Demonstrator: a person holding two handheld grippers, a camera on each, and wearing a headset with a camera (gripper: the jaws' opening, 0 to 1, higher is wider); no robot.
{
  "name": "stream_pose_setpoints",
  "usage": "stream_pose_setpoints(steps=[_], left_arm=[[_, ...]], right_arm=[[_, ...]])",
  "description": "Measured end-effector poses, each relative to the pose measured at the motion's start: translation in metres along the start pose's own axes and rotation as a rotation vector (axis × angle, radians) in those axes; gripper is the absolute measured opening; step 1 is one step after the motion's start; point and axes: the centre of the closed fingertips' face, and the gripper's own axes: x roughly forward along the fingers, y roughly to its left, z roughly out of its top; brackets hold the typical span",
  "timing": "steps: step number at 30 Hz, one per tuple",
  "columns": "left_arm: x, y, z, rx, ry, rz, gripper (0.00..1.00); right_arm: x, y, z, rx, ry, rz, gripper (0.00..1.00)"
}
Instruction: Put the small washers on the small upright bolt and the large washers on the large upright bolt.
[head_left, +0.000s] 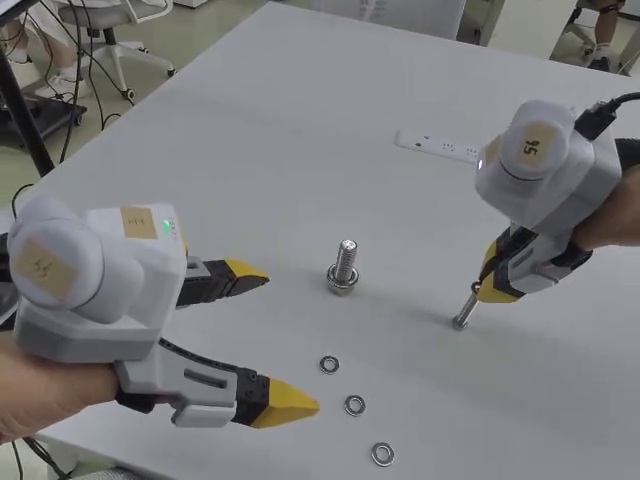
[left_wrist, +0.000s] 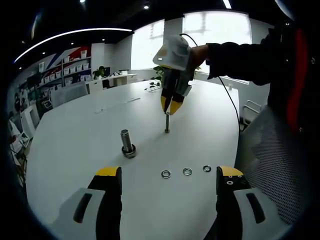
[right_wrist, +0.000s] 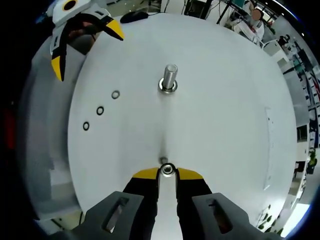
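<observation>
The right gripper (head_left: 489, 288) is pinched on the top of the slim upright steel bolt (head_left: 464, 315), to the right of the thick threaded steel bolt (head_left: 343, 264). The left gripper (head_left: 281, 340) is spread. Three small steel ring washers (head_left: 354, 405) lie in front of the thick bolt. They look light, stiff and slippery, and are probably best nipped by the rim. Under them is a smooth white table (head_left: 250, 130), with an office chair (head_left: 105, 25) beyond.
</observation>
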Motion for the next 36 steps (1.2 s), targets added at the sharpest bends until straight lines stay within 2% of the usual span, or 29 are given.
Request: stream_pose_setpoints(steps=[15,36], left_arm=[[0.0,0.0,-0.001,-0.004,0.003,0.004,0.77],[0.0,0.001,-0.004,-0.011,0.017,0.004,0.77]], right_arm=[[0.009,0.003,-0.002,0.005,0.001,0.013,0.13],[0.033,0.008,-0.006,0.021,0.007,0.047,0.13]])
